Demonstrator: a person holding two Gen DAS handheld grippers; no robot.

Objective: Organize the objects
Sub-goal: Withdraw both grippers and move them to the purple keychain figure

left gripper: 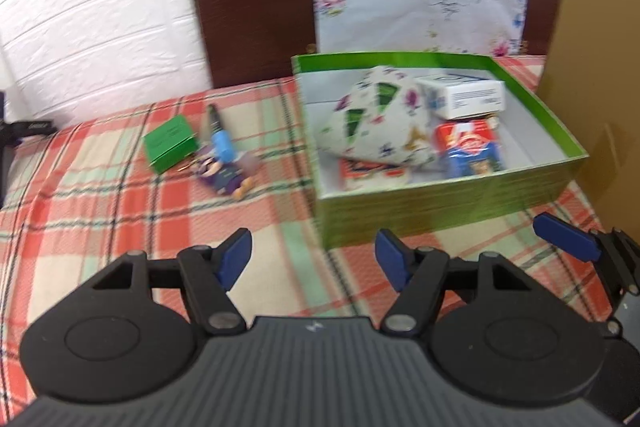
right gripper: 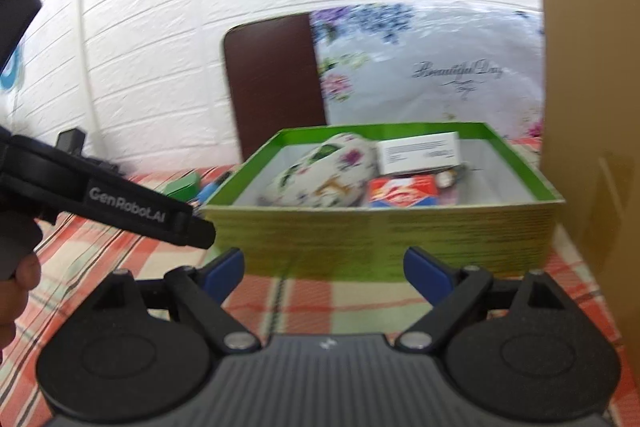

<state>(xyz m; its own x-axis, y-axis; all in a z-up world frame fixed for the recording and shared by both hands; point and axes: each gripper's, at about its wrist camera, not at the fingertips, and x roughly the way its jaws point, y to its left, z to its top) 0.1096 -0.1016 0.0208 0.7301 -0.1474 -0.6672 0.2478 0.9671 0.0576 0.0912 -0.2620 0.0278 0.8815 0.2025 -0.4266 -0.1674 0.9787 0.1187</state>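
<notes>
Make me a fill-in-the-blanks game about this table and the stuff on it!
The big box is colored ____.
The flowery pouch lies ____ the big box.
The small green box sits on the ____ cloth.
Between the left gripper's fingers there is ____.

Missing words: green; inside; checked; nothing

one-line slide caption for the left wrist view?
Left gripper, empty, faces green box holding a floral pouch; small green box waits on plaid cloth.
</notes>
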